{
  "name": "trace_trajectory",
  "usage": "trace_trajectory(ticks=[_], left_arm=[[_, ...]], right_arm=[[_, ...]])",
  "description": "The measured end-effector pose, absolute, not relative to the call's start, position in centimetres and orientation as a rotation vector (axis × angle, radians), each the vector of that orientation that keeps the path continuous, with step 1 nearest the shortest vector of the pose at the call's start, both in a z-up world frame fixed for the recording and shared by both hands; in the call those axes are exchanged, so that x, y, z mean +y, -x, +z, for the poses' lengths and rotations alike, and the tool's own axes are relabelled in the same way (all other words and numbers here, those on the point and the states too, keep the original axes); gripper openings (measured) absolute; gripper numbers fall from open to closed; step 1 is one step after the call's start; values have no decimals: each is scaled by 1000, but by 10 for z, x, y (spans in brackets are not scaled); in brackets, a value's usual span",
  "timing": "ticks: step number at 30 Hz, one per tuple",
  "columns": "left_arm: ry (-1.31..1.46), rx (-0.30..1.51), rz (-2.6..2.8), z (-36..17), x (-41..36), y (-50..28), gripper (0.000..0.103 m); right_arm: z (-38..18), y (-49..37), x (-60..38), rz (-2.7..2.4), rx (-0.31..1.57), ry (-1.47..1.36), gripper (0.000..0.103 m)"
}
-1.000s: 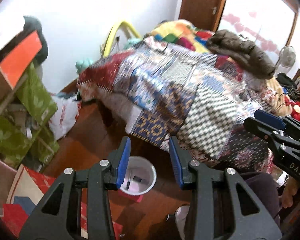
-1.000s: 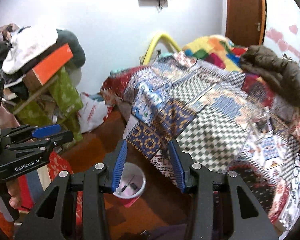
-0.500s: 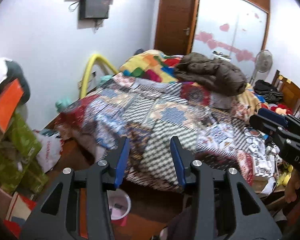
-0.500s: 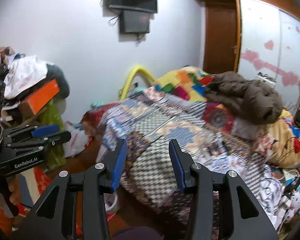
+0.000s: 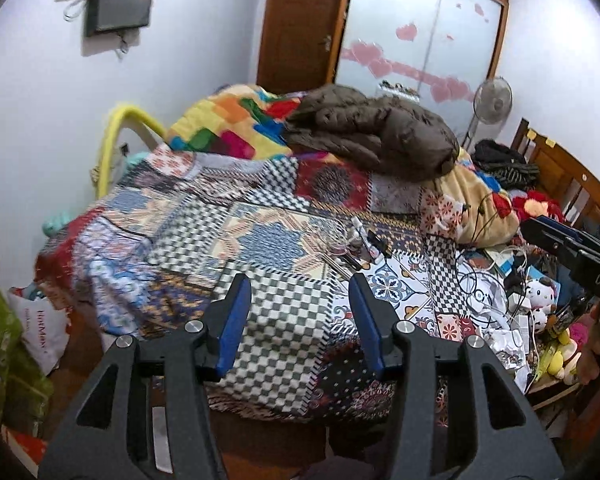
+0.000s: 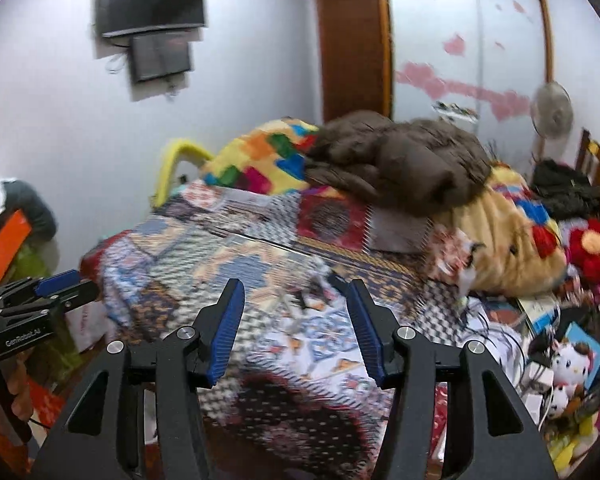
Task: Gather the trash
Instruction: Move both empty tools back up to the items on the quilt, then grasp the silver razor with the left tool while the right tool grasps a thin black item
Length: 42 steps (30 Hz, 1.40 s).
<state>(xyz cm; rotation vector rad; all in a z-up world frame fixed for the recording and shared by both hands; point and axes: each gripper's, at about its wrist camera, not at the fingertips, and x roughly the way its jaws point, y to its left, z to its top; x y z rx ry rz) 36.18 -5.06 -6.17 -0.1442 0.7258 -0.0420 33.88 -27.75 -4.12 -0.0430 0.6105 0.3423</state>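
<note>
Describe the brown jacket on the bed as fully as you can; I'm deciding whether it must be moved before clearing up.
The brown jacket is a puffy, quilted garment, its fabric soft and matte. It lies crumpled in a loose heap, not folded or spread flat, at the far end of the bed. It rests partly on the patchwork quilt and partly against a colourful block-pattern blanket, with a tan blanket beside it. Nothing lies on top of it, and neither tongs touch it.

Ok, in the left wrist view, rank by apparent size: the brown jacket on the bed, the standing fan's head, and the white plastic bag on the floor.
1. brown jacket, clearly largest.
2. white plastic bag.
3. fan head.
The bag is nearer the camera and partly hidden, so its place over the fan is unsure.
</note>
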Motion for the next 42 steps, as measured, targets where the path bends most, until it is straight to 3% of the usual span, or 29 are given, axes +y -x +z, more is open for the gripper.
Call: trace_trajectory(ticks=[12,24,42], left_arm=[[104,912,-67,-162,-96,-487,50],[181,1042,-89,-251,-131,-557,50],[87,1025,-64,-283,-165,-560,50]], right_arm=[[-124,-441,-314,286,829,43,50],[-201,-532,-301,321,952,163,50],[-244,-596,-287,467,1038,250,50]])
